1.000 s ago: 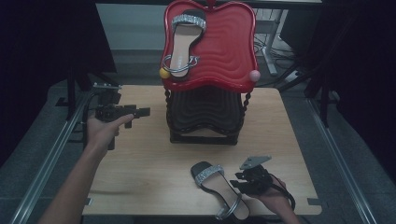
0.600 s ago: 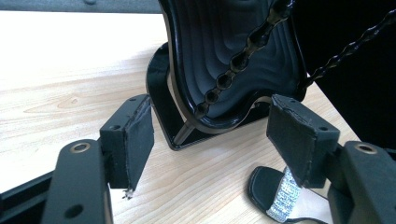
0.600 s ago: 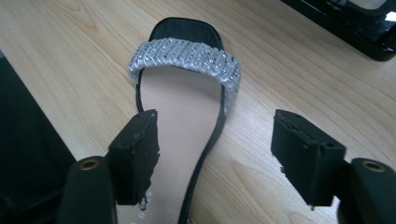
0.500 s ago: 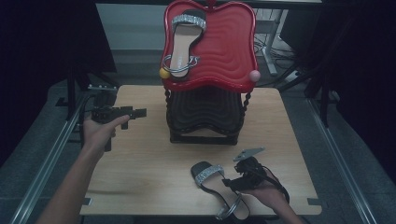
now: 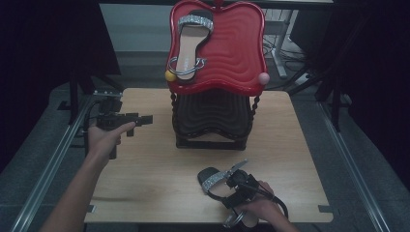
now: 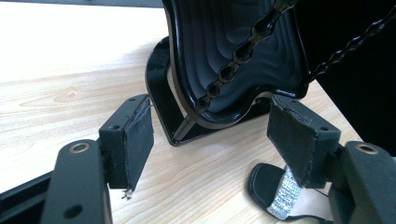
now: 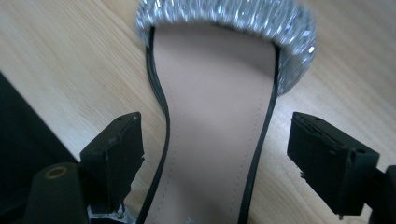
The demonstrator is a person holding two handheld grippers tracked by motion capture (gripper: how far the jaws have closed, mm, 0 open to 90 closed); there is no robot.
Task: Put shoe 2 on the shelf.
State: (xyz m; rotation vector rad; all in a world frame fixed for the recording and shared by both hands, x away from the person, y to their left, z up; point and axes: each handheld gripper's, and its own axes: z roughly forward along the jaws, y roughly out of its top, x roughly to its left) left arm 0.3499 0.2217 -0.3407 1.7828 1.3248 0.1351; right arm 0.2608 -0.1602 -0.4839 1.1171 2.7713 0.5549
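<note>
A black sandal (image 5: 215, 183) with a glittery silver strap (image 7: 224, 21) and tan insole lies flat on the wooden table (image 5: 159, 179) near its front edge. My right gripper (image 5: 237, 187) hovers over its middle; its jaws have just been opening and now straddle the sole (image 7: 215, 135) without touching it. A matching sandal (image 5: 189, 41) rests on the tilted red tray (image 5: 237, 53) of the two-tier stand. My left gripper (image 5: 142, 120) is held open at the table's left, pointing toward the stand's black lower tray (image 6: 233, 51); nothing is between its jaws.
The stand's black base (image 5: 212, 142) occupies the table's middle back. A yellow ball (image 5: 170, 76) and a pink ball (image 5: 263, 78) sit at the red tray's lower corners. A metal rail (image 5: 53, 159) runs along the table's left side.
My right gripper slid left and slightly down over the sandal on the table, and its jaws spread wider. The left gripper stayed put.
</note>
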